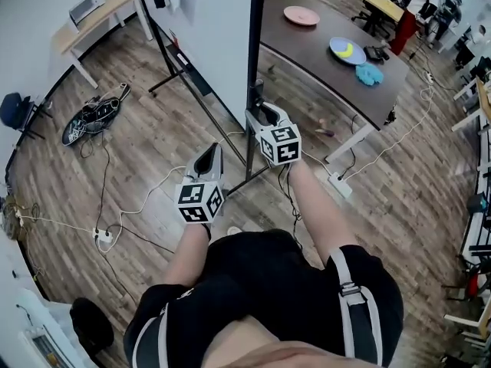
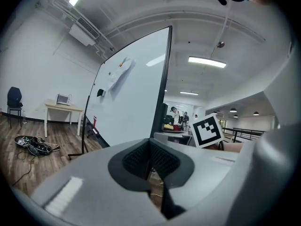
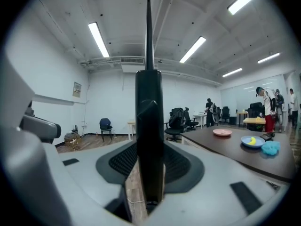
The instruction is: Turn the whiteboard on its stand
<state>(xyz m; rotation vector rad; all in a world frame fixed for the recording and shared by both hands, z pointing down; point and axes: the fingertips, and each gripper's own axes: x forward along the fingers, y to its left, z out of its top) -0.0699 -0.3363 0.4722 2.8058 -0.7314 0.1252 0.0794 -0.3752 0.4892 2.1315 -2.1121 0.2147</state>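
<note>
on the wood-plank floor (image 1: 153, 152) the whiteboard (image 1: 215, 29) stands on black feet at top centre, with a white power strip (image 1: 102, 237) at lower left and a dark tangled heap (image 1: 92, 118) (unclear what) at left. the dark table (image 1: 322, 75) at upper right carries a pink plate (image 1: 301, 15), a blue plate (image 1: 347, 50) and a blue cloth (image 1: 369, 73).

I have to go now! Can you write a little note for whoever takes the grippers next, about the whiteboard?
Right gripper: shut on the whiteboard's black side edge.
Left gripper: shut, empty, off the board.
Whiteboard: upright on its stand, next to the dark table.
Done: edge gripped.
Left: swing the board round. I can't tell how far it has turned.
</note>
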